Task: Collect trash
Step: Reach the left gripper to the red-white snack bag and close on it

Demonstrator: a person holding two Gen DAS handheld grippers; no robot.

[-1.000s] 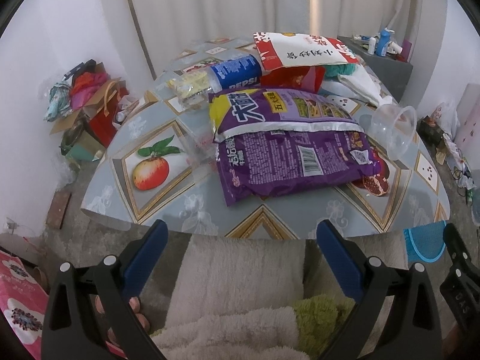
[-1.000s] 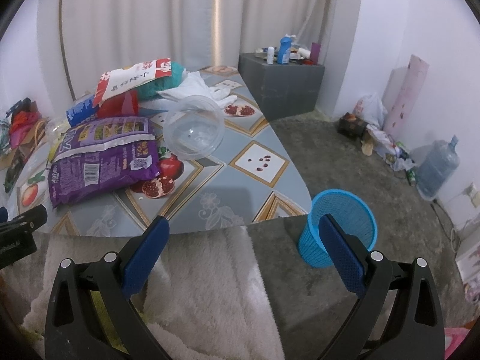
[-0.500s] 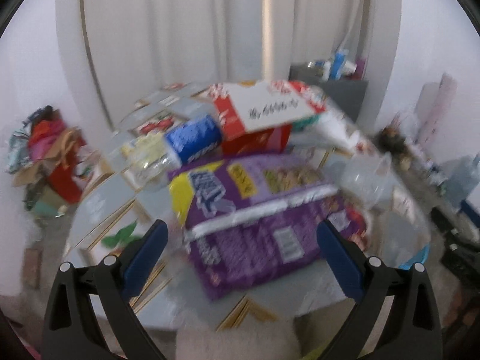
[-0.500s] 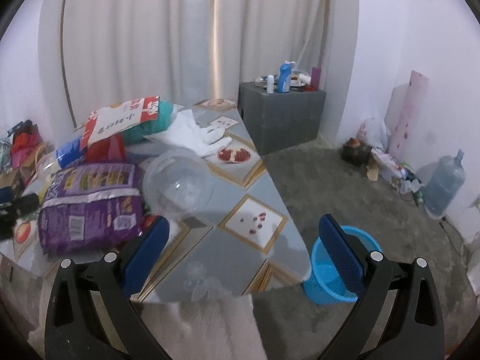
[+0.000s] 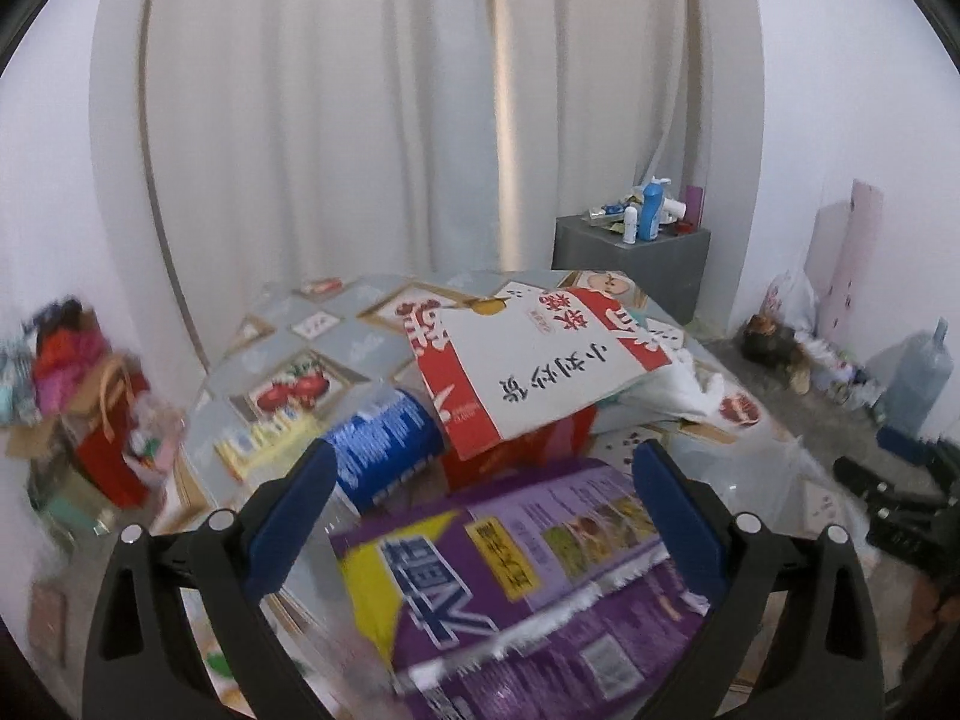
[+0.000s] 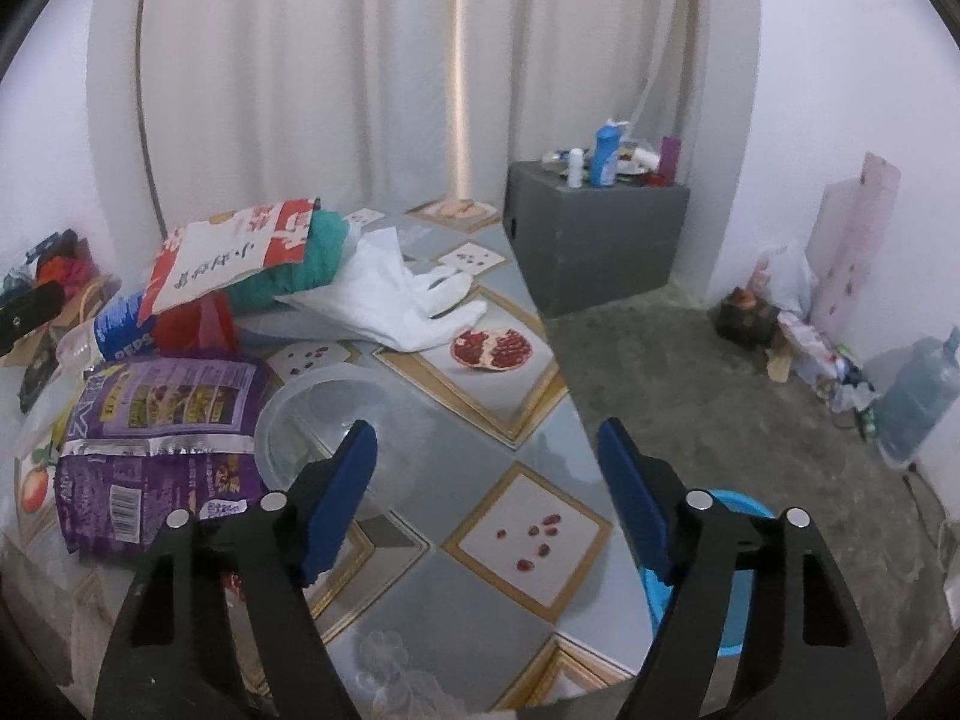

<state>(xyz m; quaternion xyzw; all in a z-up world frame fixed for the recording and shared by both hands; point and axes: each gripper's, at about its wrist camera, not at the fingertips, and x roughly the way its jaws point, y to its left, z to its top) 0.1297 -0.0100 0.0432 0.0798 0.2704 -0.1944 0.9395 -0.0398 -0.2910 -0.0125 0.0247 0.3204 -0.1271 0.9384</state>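
My left gripper stands open low over the purple snack bag, which lies across the gap between its fingers. Behind the bag lie a blue Pepsi bottle and a red-and-white bag on top of the pile. My right gripper hangs over the table's right part, its jaws closing. A clear plastic bowl lies on its side by the left finger, its right edge just inside the gap, with no pad pressing on it. The purple snack bag is left of the bowl. A blue bin stands on the floor behind the right finger.
The table has a fruit-print cloth, with a white glove, a teal cloth and a red bag at the back. On the floor are a grey cabinet, a water jug and clutter at the left.
Both grippers have moved forward over the table. The purple bag now fills the gap of the left one. The right jaws are narrower and the clear bowl is nearer its left finger.
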